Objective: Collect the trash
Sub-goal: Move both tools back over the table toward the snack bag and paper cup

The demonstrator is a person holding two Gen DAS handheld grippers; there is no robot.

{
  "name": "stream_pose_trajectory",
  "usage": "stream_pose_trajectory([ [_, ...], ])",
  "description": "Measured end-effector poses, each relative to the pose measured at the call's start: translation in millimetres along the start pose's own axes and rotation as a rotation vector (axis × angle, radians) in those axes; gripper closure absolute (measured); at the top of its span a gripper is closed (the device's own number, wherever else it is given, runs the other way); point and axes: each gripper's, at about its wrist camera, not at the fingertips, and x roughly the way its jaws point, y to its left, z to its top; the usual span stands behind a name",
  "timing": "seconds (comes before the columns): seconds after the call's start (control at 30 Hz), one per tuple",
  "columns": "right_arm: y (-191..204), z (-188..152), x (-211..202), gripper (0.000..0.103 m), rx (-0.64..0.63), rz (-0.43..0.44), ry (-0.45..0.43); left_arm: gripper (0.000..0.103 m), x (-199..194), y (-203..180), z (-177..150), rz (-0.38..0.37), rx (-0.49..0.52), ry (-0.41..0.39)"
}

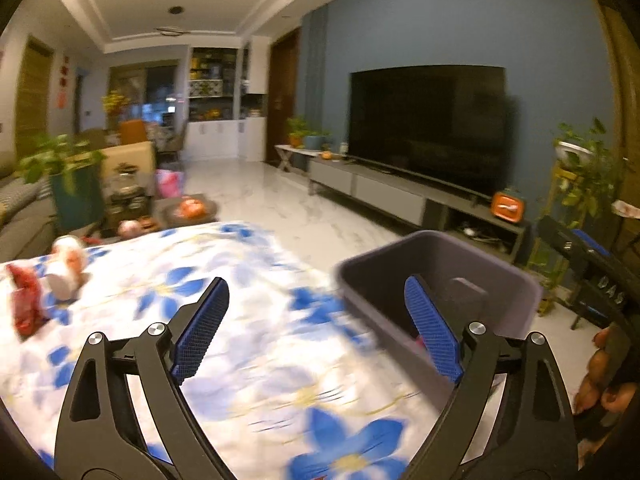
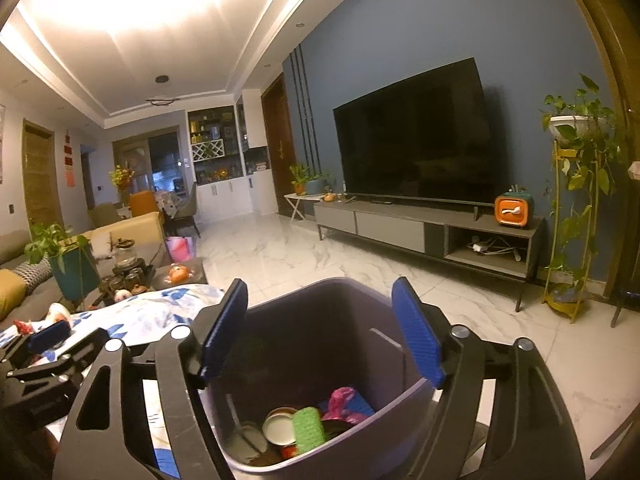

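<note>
My left gripper (image 1: 316,284) stands open over a table with a blue-flowered cloth (image 1: 248,320), and nothing is between its blue pads. At the table's left lie a red wrapper (image 1: 24,304) and a white cup-like piece (image 1: 66,268), blurred. A grey bin (image 1: 440,264) stands at the table's right end, behind the right finger. My right gripper (image 2: 320,284) is open above the bin (image 2: 320,360), with nothing between its fingers. Down in the bin lie a round white lid (image 2: 280,428), a green piece (image 2: 306,428) and a pink bag (image 2: 342,400).
A large TV (image 2: 412,136) on a low cabinet (image 2: 428,228) lines the blue wall, with a tall plant stand (image 2: 576,200) to its right. A coffee table with a tea set (image 2: 128,272), a potted plant (image 2: 68,264) and a sofa lie left. A hand (image 1: 600,380) shows at the right edge.
</note>
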Motion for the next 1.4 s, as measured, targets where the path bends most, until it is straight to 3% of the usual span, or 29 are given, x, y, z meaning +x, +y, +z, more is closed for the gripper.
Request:
stream_pose_trajectory([
  [0.4, 72.7, -10.8, -8.0, 0.021, -0.045, 0.133, 0.032, 0.014, -64.1, 146.2, -19.2, 0.376, -0.067, -0.018],
  [0.67, 144.3, -19.0, -5.9, 0.020, -0.096, 0.250, 0.070, 0.014, -109.7, 236.7, -26.2, 0.544, -0.179, -0.021],
  [0.87, 196.7, -19.8, 3.7, 0.020, -0.123, 0.320, 0.081, 0.014, -109.9, 256.4, -28.1, 0.549, -0.187, 0.009],
  [1.37, 301.8, -21.3, 46.1, 0.020, -0.194, 0.408, 0.130, 0.015, 1.3, 314.5, -24.7, 0.455, -0.260, 0.219],
  [1.4, 305.8, -21.8, 48.3, 0.020, -0.197, 0.412, 0.131, 0.020, 4.4, 317.9, -26.0, 0.453, -0.262, 0.228],
])
